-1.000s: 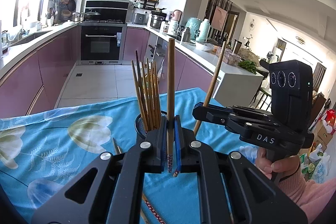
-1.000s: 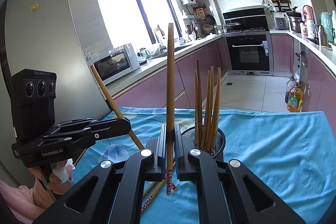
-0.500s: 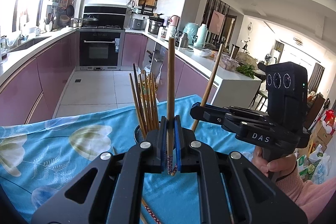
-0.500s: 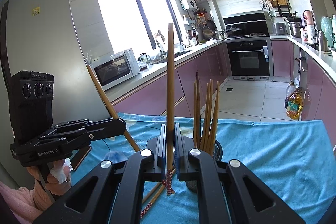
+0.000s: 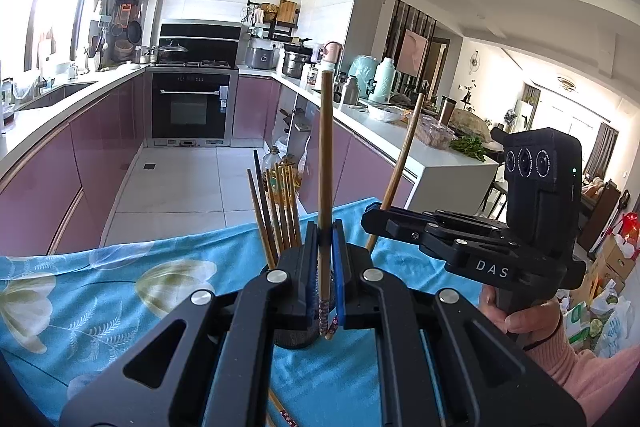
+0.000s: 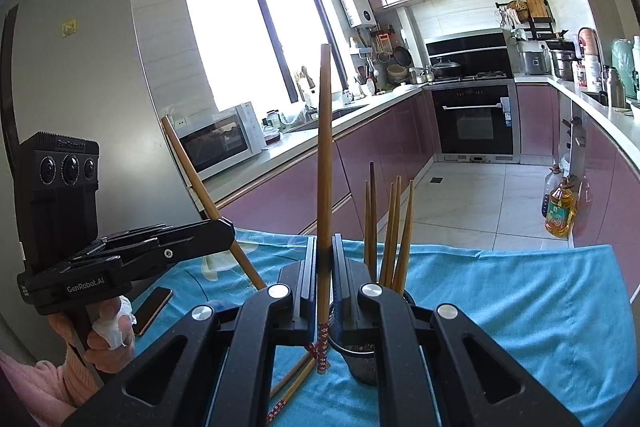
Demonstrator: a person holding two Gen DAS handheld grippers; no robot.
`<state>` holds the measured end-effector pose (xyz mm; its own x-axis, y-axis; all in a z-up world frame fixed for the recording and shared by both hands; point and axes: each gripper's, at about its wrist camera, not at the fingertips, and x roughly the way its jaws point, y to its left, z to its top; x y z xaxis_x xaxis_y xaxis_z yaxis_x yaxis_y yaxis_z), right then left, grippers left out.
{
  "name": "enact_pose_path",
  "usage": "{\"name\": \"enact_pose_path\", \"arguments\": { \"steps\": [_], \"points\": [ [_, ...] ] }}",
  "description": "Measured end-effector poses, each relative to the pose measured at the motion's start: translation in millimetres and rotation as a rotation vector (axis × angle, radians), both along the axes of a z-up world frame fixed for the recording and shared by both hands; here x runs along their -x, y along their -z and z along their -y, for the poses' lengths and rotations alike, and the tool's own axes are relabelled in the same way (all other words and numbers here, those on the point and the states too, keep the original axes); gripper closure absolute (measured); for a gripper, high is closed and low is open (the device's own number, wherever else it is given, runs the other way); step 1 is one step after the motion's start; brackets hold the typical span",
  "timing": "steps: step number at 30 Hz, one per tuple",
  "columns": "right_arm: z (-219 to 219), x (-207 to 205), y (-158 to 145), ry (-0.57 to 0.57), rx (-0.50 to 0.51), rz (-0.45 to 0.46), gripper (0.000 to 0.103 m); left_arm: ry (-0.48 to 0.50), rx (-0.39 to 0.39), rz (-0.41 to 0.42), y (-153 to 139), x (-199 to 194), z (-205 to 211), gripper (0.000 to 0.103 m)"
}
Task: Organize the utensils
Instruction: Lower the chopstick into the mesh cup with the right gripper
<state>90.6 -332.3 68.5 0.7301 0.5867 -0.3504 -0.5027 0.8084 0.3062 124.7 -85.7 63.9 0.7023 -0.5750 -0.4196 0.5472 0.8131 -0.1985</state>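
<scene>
Over on the left, the left hand-held gripper (image 5: 325, 247) is clamped tight on a long brown wooden chopstick (image 5: 325, 163), held upright with its patterned red end poking out below the pads. Just behind it, touching nothing of the jaws that I can make out, stands the dark metal mesh utensil cup (image 6: 362, 359) on the blue flower-print cloth-covered surface (image 5: 80, 291), a bundle of brown chopsticks (image 5: 276, 211) fanning up out of it. Moving right, the right hand-held gripper (image 6: 325, 259) has its jaws pressed together on a second long wooden chopstick (image 6: 324, 155), also near vertical, its decorated tip hanging just beside the cup's near wall and low over the cloth. A pair of loose chopsticks with red patterned ends (image 6: 294, 383) lies flat on the cloth below it. A dark smartphone (image 6: 154, 307) lies on the cloth's left side in the right wrist view.
</scene>
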Motion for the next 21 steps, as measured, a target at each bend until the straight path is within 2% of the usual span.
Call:
{"name": "enact_pose_path", "arguments": {
  "steps": [8,21],
  "points": [
    [-1.2,-5.8,-4.2,-0.001,0.006,0.010,0.097,0.001,0.013,0.001,-2.5,-1.8,-1.8,0.095],
    [1.4,-21.8,-6.6,0.028,0.000,0.006,0.097,-0.017,-0.008,-0.007,-2.3,-2.0,5.4,0.095]
  ]
}}
